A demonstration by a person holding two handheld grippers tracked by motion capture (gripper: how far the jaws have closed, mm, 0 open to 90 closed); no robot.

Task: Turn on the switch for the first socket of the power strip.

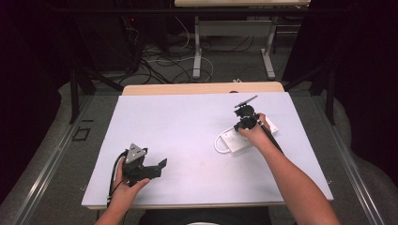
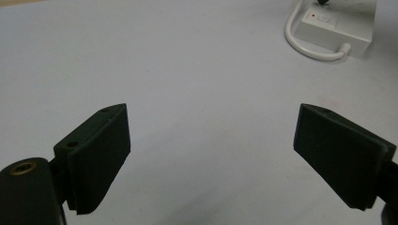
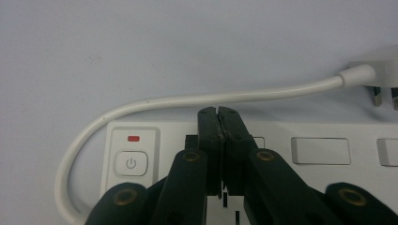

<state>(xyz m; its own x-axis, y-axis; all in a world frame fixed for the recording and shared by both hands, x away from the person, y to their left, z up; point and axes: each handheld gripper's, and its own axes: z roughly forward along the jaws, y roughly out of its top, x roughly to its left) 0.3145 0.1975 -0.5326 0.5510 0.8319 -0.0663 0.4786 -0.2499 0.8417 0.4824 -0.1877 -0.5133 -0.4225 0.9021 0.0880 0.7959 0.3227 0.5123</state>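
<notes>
The power strip (image 1: 244, 137) lies on the right half of the desk (image 1: 187, 136), its white cord (image 3: 155, 103) looping round its switch end. Nearest the person, the left gripper (image 1: 150, 169) hovers over bare desk at the front left, its fingers (image 2: 96, 154) spread wide and empty. Farther off, the right gripper (image 1: 245, 123) points down onto the strip, fingers (image 3: 210, 140) pressed together, tips by the strip's far edge beside the power button (image 3: 131, 163) and its red light (image 3: 133, 138); whether they pinch anything cannot be told.
</notes>
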